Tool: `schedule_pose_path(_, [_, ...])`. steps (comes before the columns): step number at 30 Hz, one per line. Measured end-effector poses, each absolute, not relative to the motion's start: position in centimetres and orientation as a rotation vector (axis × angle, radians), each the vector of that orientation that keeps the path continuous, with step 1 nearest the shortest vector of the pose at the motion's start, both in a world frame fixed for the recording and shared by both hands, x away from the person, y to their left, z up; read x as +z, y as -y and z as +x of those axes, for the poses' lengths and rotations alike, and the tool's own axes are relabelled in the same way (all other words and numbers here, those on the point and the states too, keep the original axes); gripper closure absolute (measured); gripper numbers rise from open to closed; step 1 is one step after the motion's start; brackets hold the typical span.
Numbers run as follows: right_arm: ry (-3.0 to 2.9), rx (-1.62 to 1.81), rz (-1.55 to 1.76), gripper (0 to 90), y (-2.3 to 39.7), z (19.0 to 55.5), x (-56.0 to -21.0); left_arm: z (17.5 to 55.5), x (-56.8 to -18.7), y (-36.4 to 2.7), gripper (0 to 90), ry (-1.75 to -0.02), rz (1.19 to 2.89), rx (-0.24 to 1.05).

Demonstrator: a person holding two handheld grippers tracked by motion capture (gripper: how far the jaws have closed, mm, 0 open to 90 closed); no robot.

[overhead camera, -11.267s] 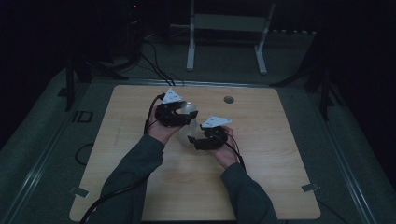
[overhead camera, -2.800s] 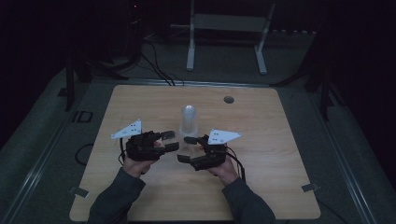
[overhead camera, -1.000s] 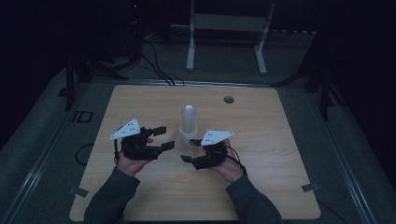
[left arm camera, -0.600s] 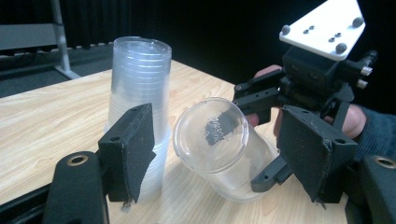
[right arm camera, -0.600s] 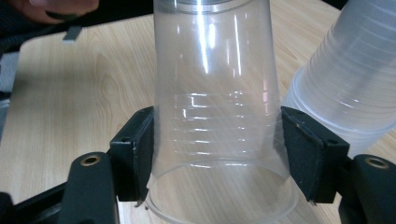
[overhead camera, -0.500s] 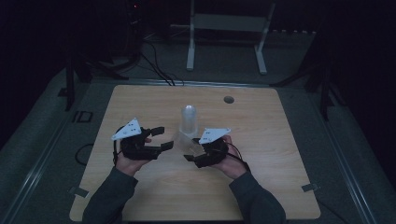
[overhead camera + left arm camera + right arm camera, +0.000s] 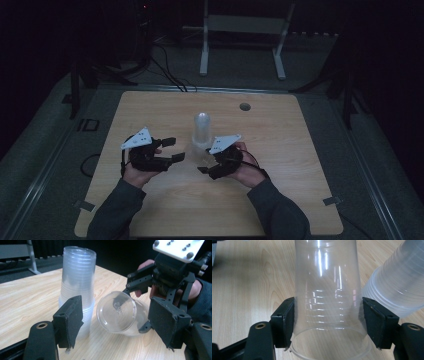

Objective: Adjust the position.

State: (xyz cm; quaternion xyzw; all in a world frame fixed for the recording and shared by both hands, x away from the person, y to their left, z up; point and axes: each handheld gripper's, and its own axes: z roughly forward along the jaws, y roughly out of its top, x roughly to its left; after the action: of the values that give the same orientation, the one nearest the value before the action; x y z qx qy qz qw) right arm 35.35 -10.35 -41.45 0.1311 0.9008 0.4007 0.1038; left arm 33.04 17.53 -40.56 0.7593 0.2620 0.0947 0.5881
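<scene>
A wooden desk (image 7: 300, 165) seen from above, with a person's two forearms entering from the near edge, each hand carrying a gripper. A stack (image 7: 202, 129) of clear plastic cups stands upside down near the middle of the desk, just beyond the two grippers.

The right gripper (image 7: 206, 166) holds a single clear cup (image 7: 196, 152) just beside the base of the stack. In the right gripper view the jaws pinch this cup (image 7: 327, 297) across its wall close to the rim, one pad on each side, with the rim toward the camera and the closed bottom pointing away; the stack (image 7: 397, 287) appears at the upper right, close beside it. In the left gripper view the cup (image 7: 120, 312) lies tilted on its side, its round bottom facing the camera, low over the desk (image 7: 27, 297) and right of the stack (image 7: 77, 282); whether it touches the desktop cannot be told. The right gripper (image 7: 135, 307) grips it from behind, under its pale plate.

The left gripper (image 7: 174, 149) is left of the stack, apart from it. Its jaws are spread and hold nothing; in its own view they frame the lower stack and the tilted cup without touching either.

A round hole (image 7: 244, 106) marks the desk's far part.
</scene>
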Motion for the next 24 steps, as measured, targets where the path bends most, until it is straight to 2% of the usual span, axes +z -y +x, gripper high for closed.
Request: schedule_pose_path(24, [-2.724, 1.037, 0.257, 31.7, 10.9, 36.0, -40.3, 34.7, -39.6, -17.8, 32.7, -0.509, 1.91, 0.218])
